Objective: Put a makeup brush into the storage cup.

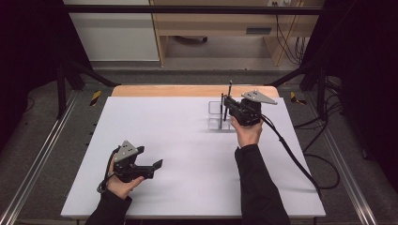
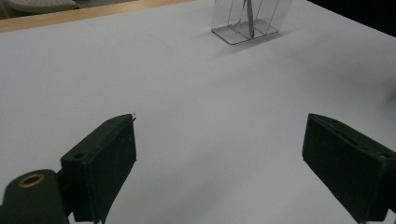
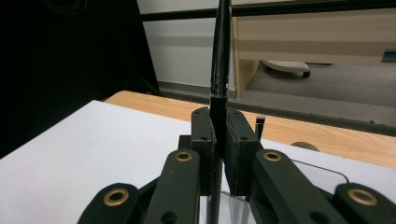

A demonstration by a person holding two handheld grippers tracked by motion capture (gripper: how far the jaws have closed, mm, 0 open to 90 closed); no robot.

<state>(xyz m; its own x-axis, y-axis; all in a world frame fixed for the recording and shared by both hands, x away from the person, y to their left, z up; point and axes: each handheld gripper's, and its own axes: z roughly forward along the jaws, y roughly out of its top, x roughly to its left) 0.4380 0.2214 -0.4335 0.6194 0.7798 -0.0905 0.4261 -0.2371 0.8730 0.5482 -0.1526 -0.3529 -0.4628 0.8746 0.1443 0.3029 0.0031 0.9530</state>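
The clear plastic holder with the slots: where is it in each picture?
High view: clear holder right of centre on the white table, beside the right gripper.
Left gripper view: top edge, right of centre.
Right gripper view: bottom, behind the jaws.
Shared landmark: the black pen.

Left tongs (image 1: 157, 164) agape, right tongs (image 1: 227, 101) clamped

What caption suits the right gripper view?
Right tongs shut on an upright black pen above the clear holder.
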